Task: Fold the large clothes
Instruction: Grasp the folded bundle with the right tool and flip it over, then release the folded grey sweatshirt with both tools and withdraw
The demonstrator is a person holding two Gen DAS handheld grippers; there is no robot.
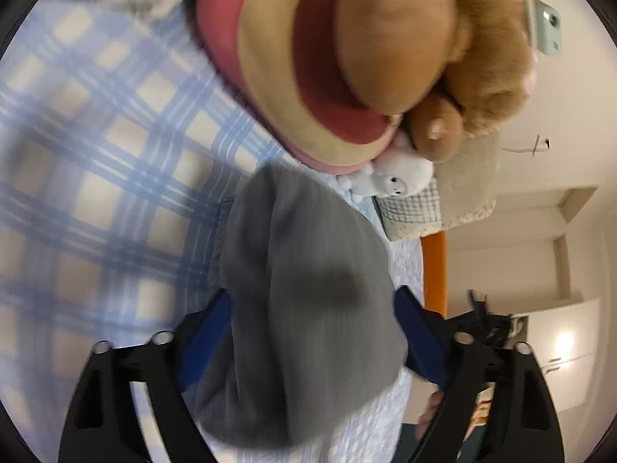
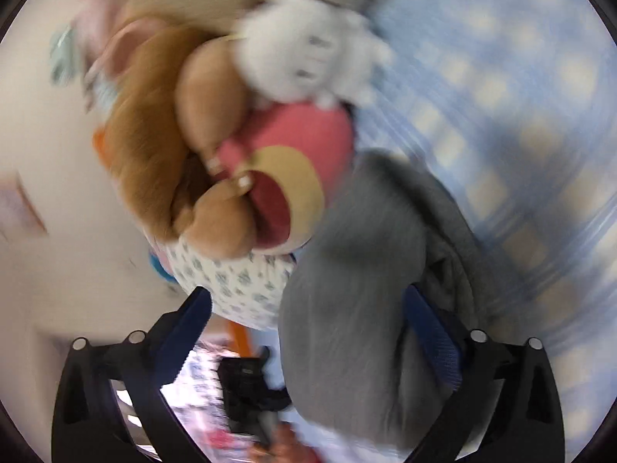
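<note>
A grey garment (image 1: 308, 301) lies bunched on a blue-and-white checked bedsheet (image 1: 96, 177). In the left wrist view it fills the gap between my left gripper's (image 1: 314, 332) blue-padded fingers (image 1: 208, 332), which stand wide apart around it. In the right wrist view the same grey garment (image 2: 354, 308) lies between my right gripper's (image 2: 308, 332) spread fingers (image 2: 432, 339), nearer the right finger. Both views are motion-blurred. The sheet also shows in the right wrist view (image 2: 520, 115).
A big brown plush toy with a pink and cream foot (image 1: 347, 69) and a small white plush (image 1: 393, 177) lie just beyond the garment. A floral pillow (image 2: 239, 281) and an orange bed rail (image 1: 434, 270) sit at the bed's edge. White cabinets (image 1: 559, 308) stand beyond.
</note>
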